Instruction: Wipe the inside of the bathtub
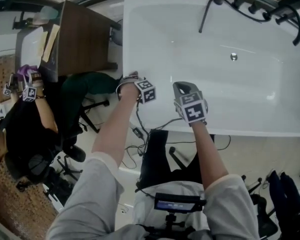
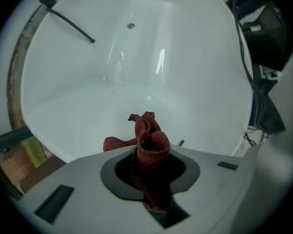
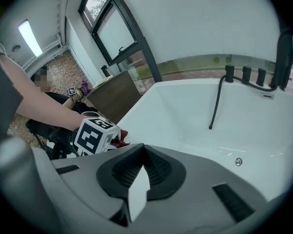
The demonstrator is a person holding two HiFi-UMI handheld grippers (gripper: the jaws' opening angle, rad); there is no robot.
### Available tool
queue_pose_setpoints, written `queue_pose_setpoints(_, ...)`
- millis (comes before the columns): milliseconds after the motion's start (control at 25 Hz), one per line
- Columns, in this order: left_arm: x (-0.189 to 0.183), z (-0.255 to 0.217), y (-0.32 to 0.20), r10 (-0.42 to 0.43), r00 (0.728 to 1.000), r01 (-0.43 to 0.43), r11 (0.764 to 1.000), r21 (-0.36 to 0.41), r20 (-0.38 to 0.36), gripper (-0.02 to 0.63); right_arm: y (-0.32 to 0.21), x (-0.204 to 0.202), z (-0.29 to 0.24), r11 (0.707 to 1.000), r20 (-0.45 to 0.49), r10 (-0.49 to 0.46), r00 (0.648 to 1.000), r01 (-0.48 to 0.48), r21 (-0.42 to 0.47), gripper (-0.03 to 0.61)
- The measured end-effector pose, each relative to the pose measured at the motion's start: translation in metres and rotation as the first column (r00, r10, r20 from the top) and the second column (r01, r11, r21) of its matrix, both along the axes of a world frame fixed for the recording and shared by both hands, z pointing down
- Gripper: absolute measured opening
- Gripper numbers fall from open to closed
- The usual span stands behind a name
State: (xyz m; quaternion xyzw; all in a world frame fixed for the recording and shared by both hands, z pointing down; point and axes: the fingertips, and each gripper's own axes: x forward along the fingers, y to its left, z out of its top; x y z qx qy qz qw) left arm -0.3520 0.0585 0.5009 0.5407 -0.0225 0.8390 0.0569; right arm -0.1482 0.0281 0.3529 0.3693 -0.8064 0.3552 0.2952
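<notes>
Tiled bathroom floor, and the big white glossy bathtub (image 1: pixel 190 59) fills the far side. At far left stands a brown wooden cabinet (image 1: pixel 85 39), beside the tub's left end. The left gripper (image 2: pixel 150 172) hangs over the near-left rim, its claw pinching a crumpled rust-red cloth (image 2: pixel 145 130) above the basin, apparently not on the enamel yet. To its right, the right gripper (image 3: pixel 142 155) has its jaws pressed together on nothing. Wiping looks about to start: the cloth needs lowering onto the wall, then sweeping right towards the metal drain (image 1: pixel 233 57).
</notes>
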Motion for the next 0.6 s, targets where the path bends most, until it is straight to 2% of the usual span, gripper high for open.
queue_pose_setpoints(120, 0.01, -0.024, 0.002, -0.127, 0.98, 0.144, 0.984, 0.108, -0.153, 0.081, 0.006, 0.005, -0.026, 1.0, -0.003, -0.015, 1.0, 0.015, 0.017, 0.006)
queue_pose_setpoints(200, 0.021, -0.047, 0.005, -0.195, 0.943, 0.244, 0.955, 0.166, -0.269, 0.081, 0.013, 0.011, -0.043, 0.999, -0.013, -0.03, 0.999, 0.031, 0.031, 0.006)
queue_pose_setpoints(320, 0.044, -0.091, 0.011, -0.219, 0.875, 0.346, 0.906, 0.243, -0.432, 0.081, 0.027, 0.026, -0.071, 0.998, -0.012, -0.043, 0.999, 0.044, 0.047, 0.006)
queue_pose_setpoints(440, 0.075, -0.142, 0.02, -0.234, 0.771, 0.479, 0.825, 0.299, -0.592, 0.081, 0.042, 0.043, -0.103, 0.997, 0.017, -0.044, 0.999, 0.043, 0.071, 0.006)
queue_pose_setpoints(600, 0.113, -0.206, 0.036, -0.24, 0.599, 0.659, 0.69, 0.3, -0.764, 0.081, 0.06, 0.072, -0.142, 0.994, 0.048, -0.049, 0.998, 0.044, 0.105, 0.006)
